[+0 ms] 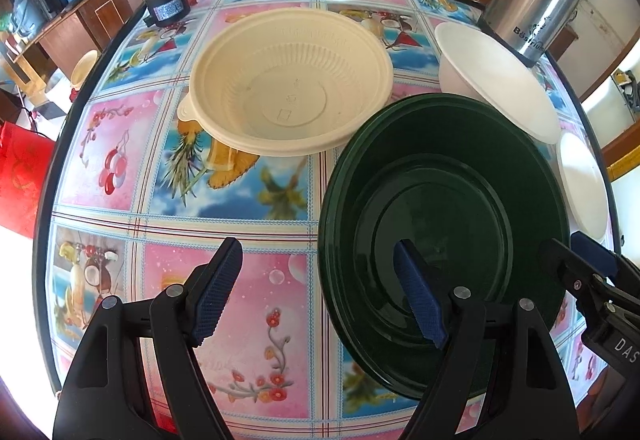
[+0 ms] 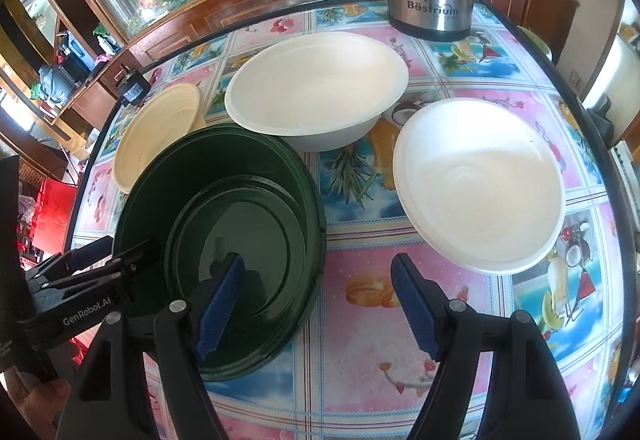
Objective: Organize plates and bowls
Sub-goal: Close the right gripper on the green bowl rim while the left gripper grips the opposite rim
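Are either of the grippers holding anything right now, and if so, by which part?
Nothing is held. The left gripper and right gripper are both open, each straddling one edge of the dark green plate, pads not touching it.

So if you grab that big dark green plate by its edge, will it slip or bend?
The dark green plate looks glossy, with reflections on its surface, so it could slip between the pads. It looks rigid, probably hard plastic, so it likely won't flop. It is wide and shallow, so gripped at one edge it may tilt downward. It seems to be stacked plates, possibly heavier than one.
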`<state>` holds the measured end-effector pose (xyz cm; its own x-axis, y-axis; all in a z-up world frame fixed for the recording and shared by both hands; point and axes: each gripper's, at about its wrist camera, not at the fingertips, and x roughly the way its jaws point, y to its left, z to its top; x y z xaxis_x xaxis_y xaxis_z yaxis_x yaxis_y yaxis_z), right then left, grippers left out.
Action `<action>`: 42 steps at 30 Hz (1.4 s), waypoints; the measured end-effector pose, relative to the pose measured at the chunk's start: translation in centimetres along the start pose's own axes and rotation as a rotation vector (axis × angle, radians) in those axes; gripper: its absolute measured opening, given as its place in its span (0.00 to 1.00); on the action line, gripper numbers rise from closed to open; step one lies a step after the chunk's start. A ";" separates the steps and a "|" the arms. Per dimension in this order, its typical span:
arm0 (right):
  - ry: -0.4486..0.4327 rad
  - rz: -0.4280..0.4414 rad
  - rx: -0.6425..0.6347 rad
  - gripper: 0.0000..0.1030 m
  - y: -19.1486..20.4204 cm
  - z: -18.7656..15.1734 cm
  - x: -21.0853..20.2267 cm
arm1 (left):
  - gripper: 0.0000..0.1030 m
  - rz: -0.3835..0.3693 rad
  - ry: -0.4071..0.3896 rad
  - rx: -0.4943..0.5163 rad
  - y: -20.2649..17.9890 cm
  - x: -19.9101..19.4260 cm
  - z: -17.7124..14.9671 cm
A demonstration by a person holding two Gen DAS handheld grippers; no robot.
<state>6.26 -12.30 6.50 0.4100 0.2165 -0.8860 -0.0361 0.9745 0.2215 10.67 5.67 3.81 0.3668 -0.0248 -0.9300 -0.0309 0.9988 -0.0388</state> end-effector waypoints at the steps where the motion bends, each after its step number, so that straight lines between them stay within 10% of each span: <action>1: 0.002 0.000 -0.001 0.73 0.0 0.1 0.1 | 0.77 0.002 0.001 -0.002 0.0 0.1 0.0; 34: 0.026 0.006 -0.026 0.73 0.5 1.3 1.7 | 0.77 0.030 0.027 0.023 -0.8 1.2 0.3; 38: 0.040 0.007 -0.030 0.29 0.3 1.1 2.1 | 0.76 0.046 0.038 0.026 -0.9 1.5 0.1; 42: 0.060 0.026 -0.038 0.13 0.2 0.7 2.6 | 0.52 0.054 0.054 0.028 -1.0 1.9 -0.2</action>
<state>7.97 -11.59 4.51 0.3529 0.2435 -0.9034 -0.0806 0.9699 0.2299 11.26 4.62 2.01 0.3143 0.0278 -0.9489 -0.0228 0.9995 0.0217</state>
